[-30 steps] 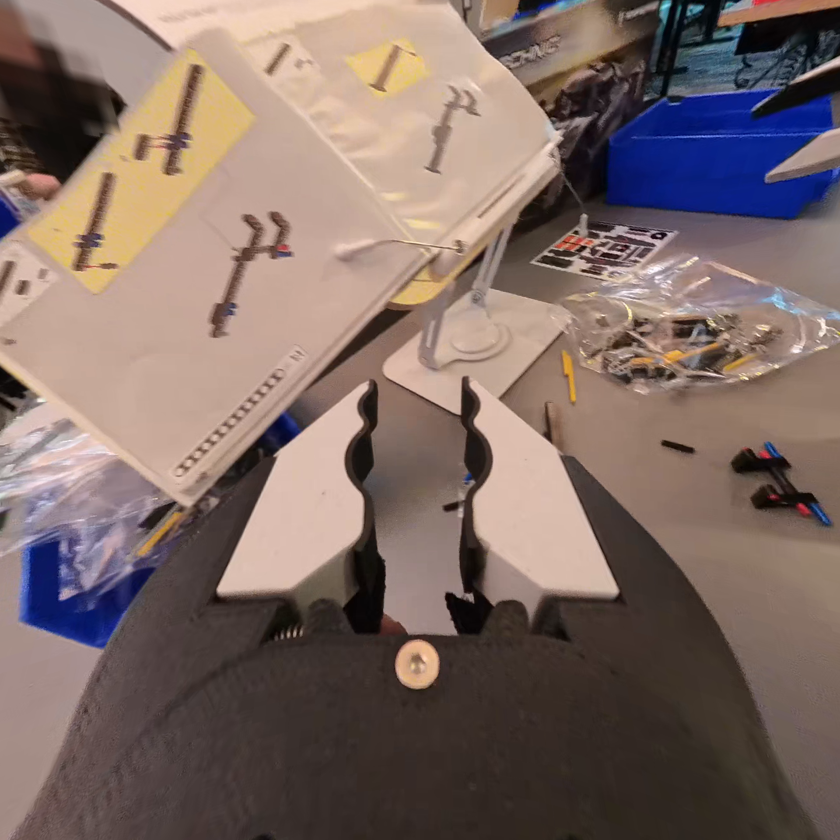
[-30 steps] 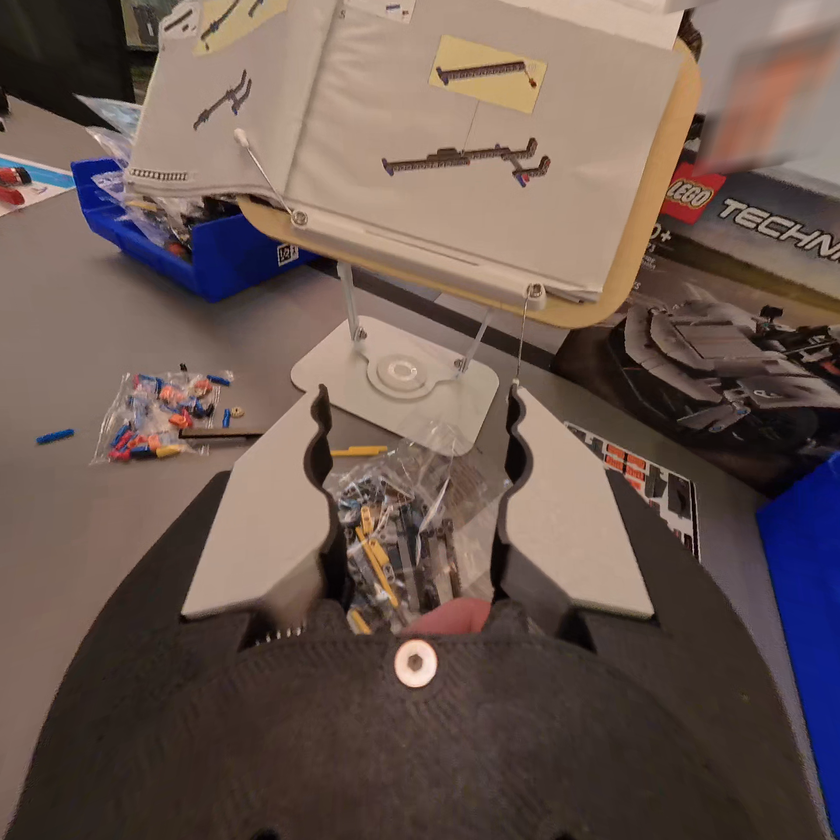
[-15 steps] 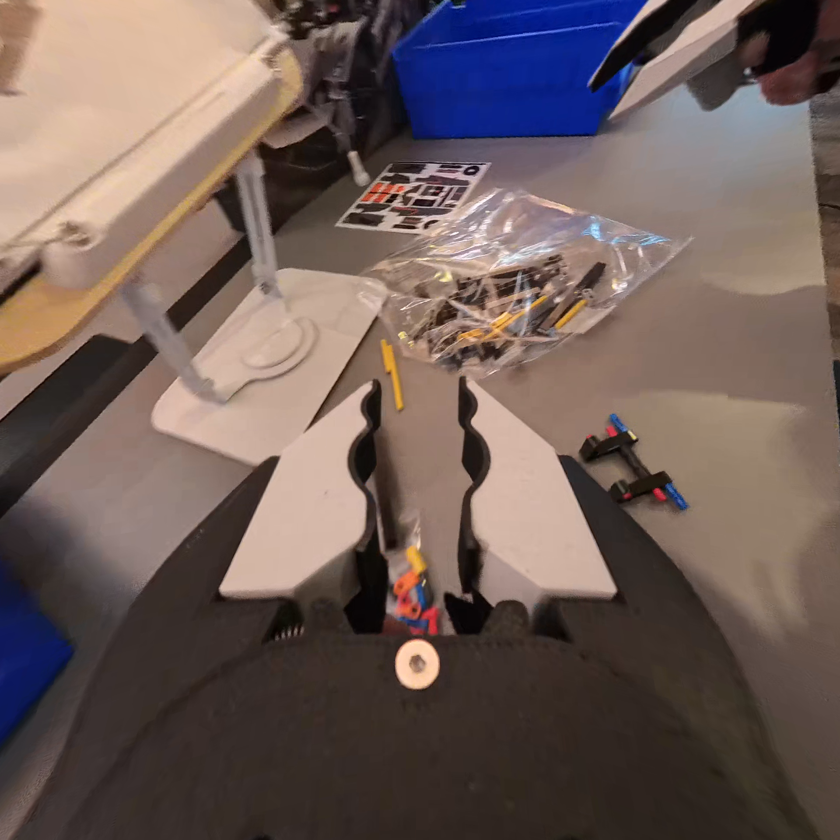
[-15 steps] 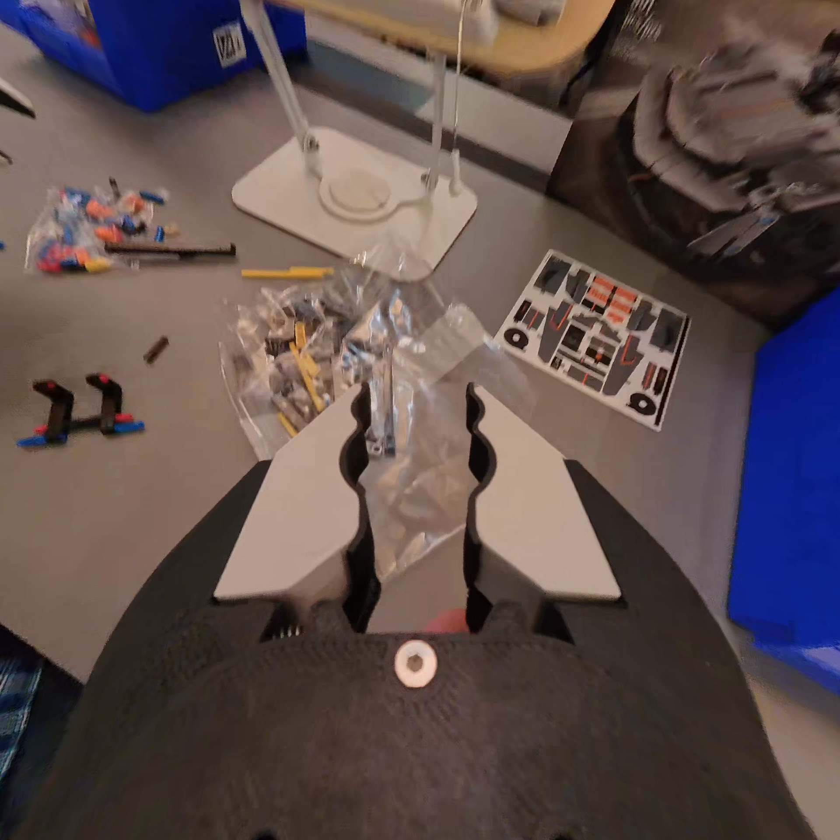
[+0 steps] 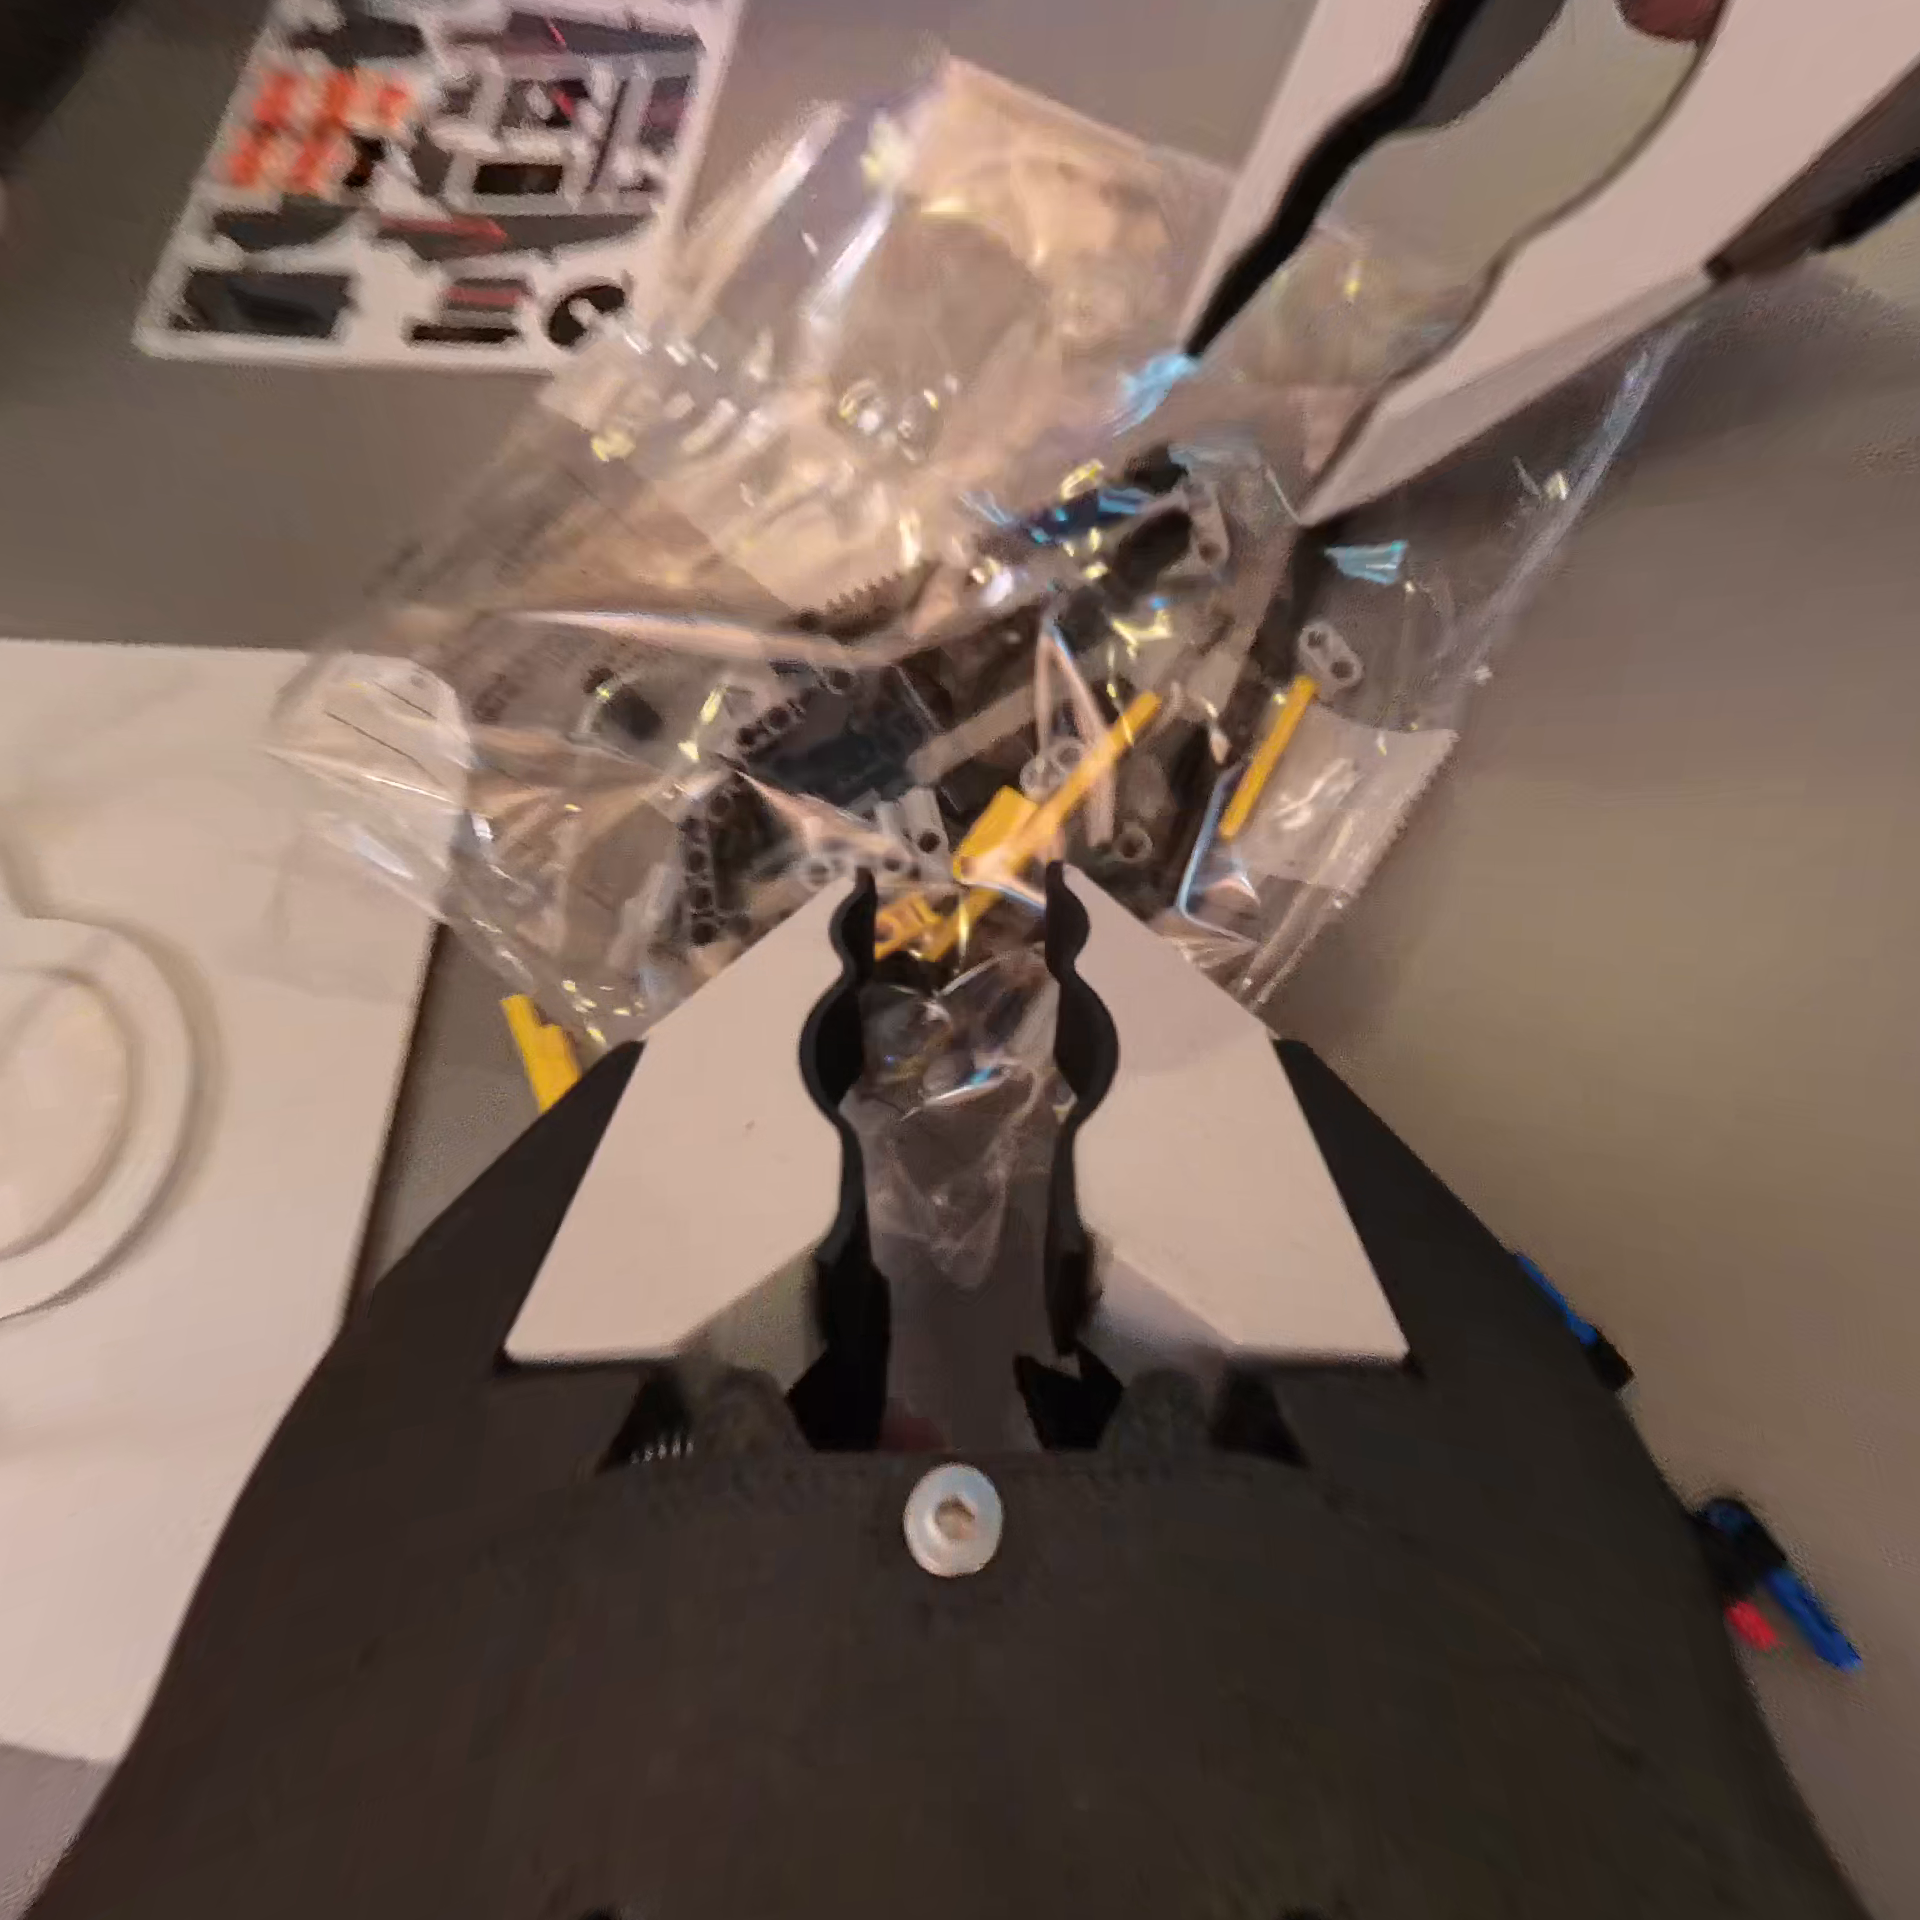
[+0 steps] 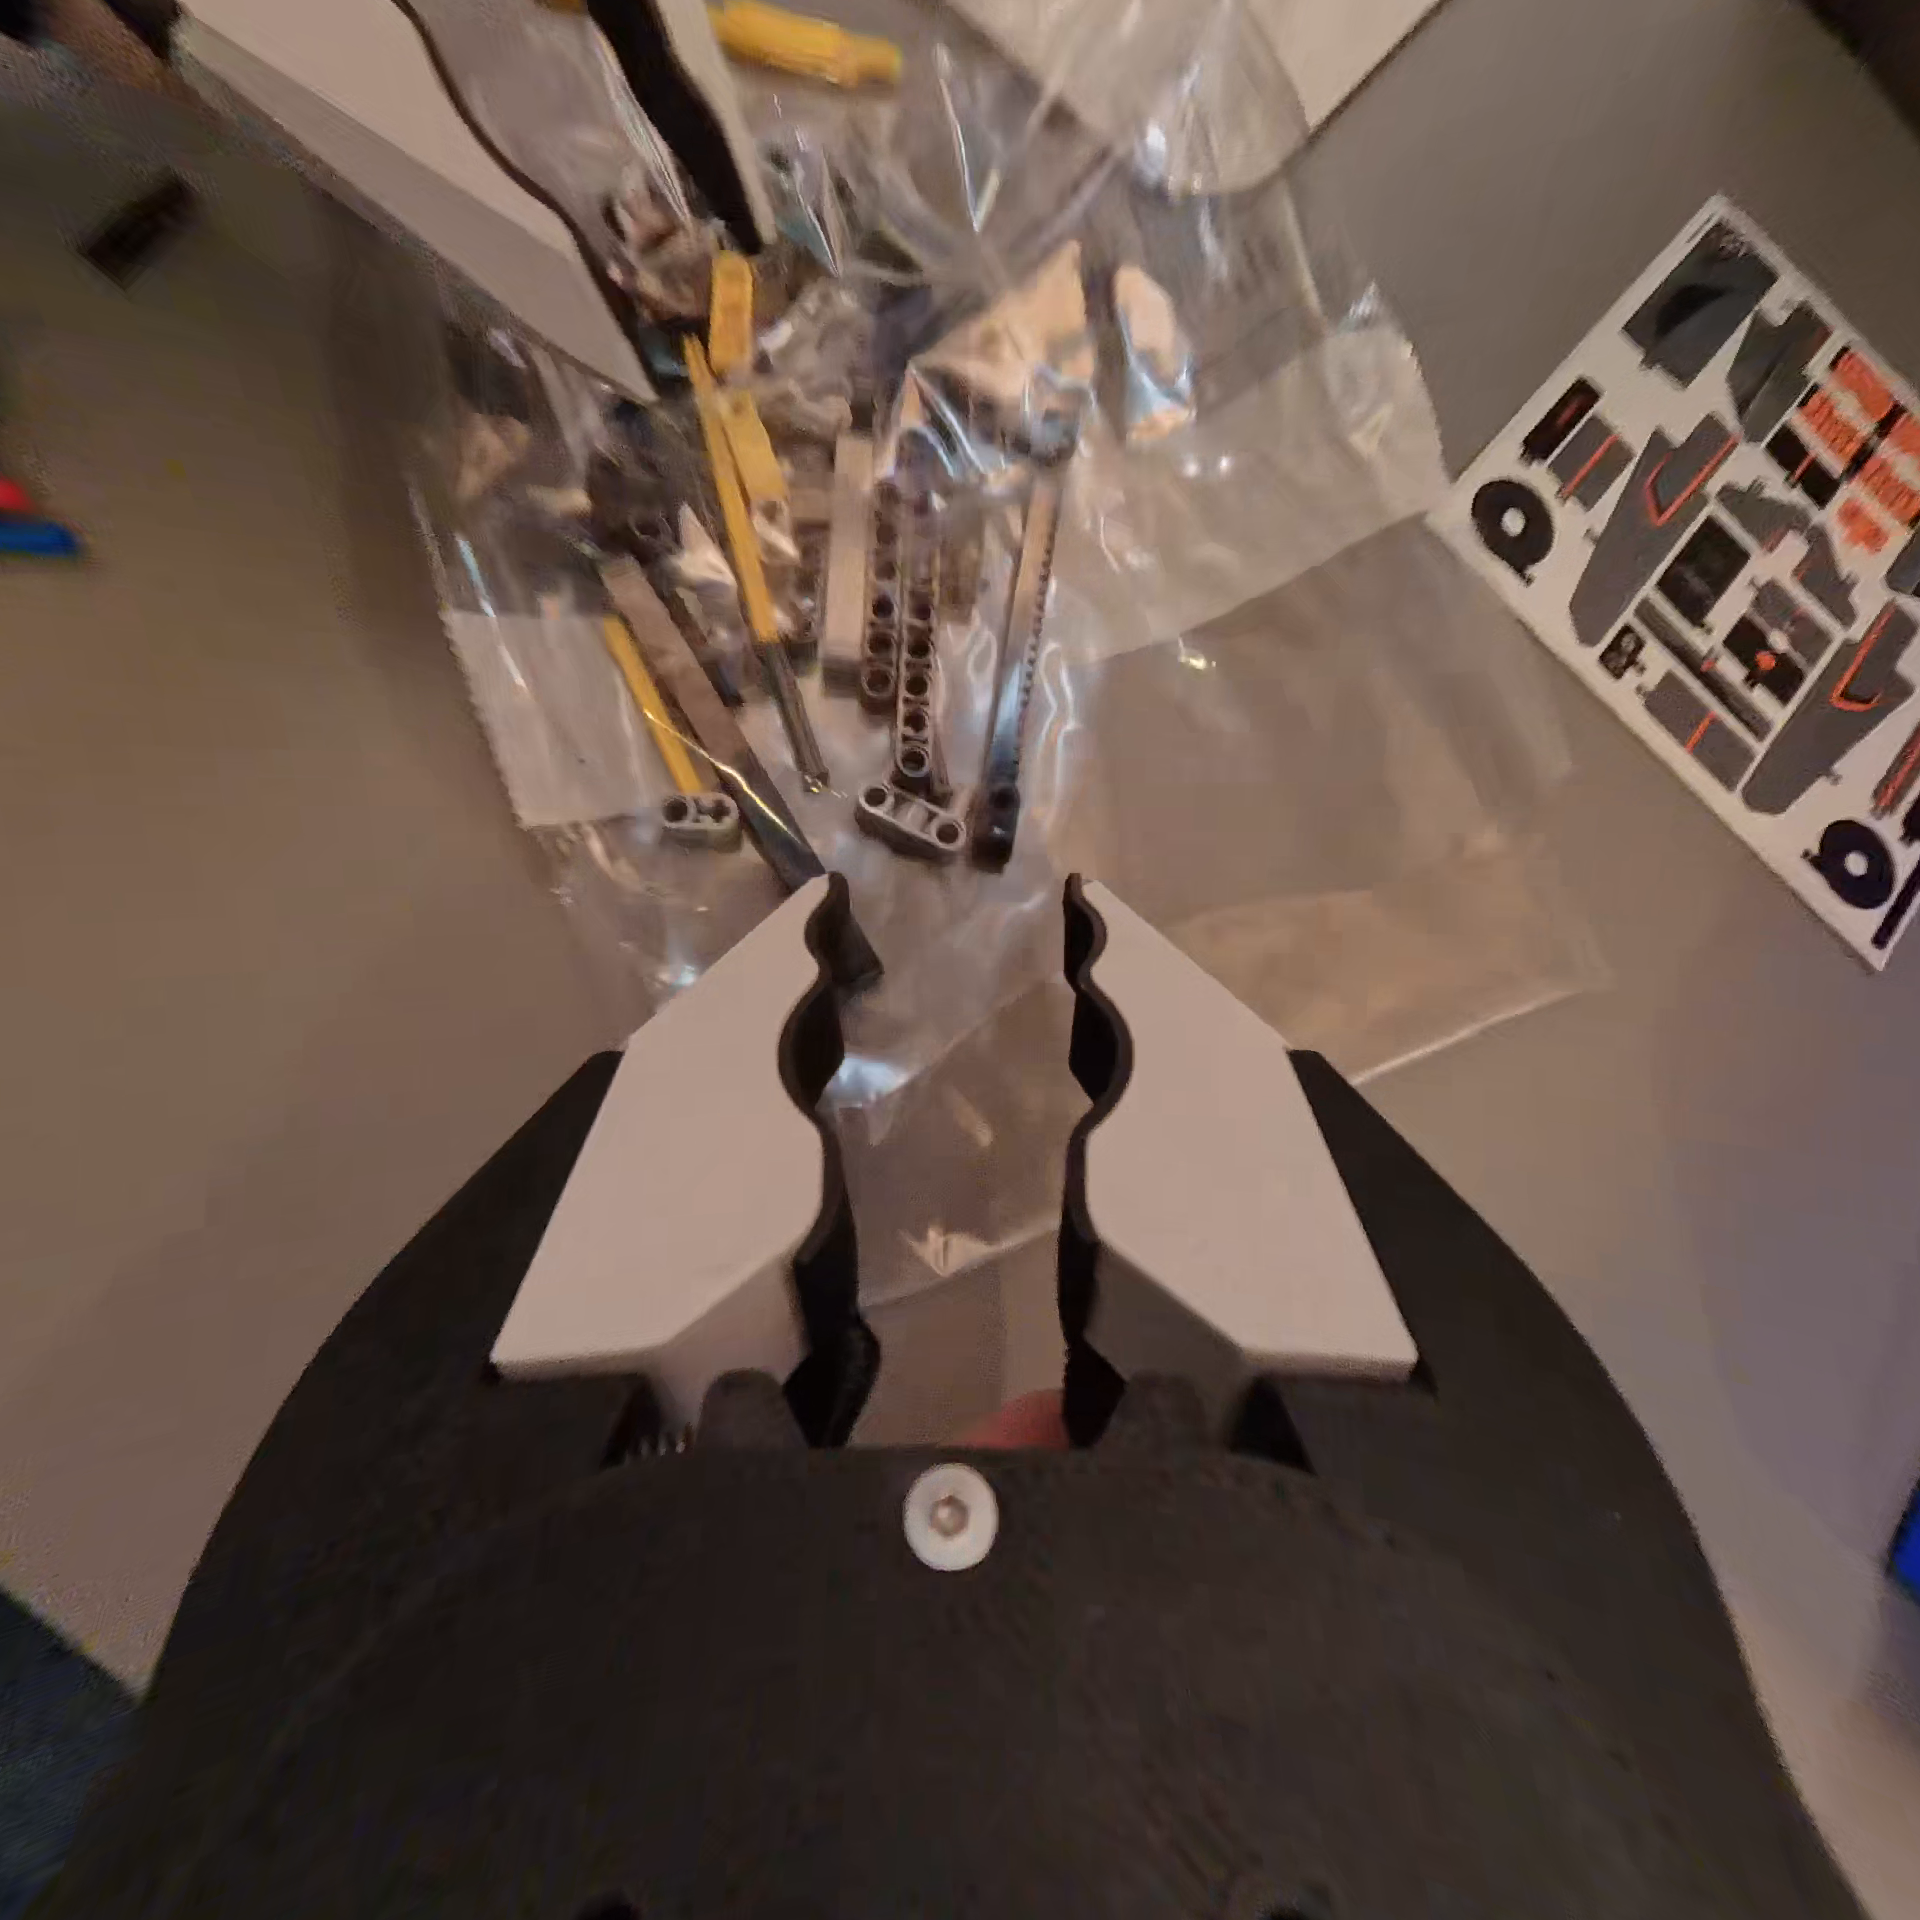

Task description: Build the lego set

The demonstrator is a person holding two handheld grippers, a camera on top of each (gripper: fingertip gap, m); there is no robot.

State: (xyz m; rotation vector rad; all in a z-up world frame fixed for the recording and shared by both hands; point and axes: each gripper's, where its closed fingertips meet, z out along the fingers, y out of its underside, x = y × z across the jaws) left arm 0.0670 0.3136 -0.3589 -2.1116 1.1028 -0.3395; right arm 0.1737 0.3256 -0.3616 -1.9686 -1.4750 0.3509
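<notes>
Left wrist view: left gripper [image 5: 954, 883], jaws apart, over the near edge of the clear parts bag [image 5: 831, 582] on the grey table [image 5: 1662, 935]; sticker sheet [image 5: 416, 177] beyond; white stand base [image 5: 156, 1039] at left.

Right wrist view: right gripper [image 6: 948, 883], jaws apart, over the bag's empty end; yellow axles [image 6: 732, 488] and grey beams [image 6: 894, 623] inside.

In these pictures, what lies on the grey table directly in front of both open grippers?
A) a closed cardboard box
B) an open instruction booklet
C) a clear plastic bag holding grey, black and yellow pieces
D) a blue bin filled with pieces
C: the clear plastic bag of grey, black and yellow pieces lies just ahead of the right gripper and the left gripper.
</notes>
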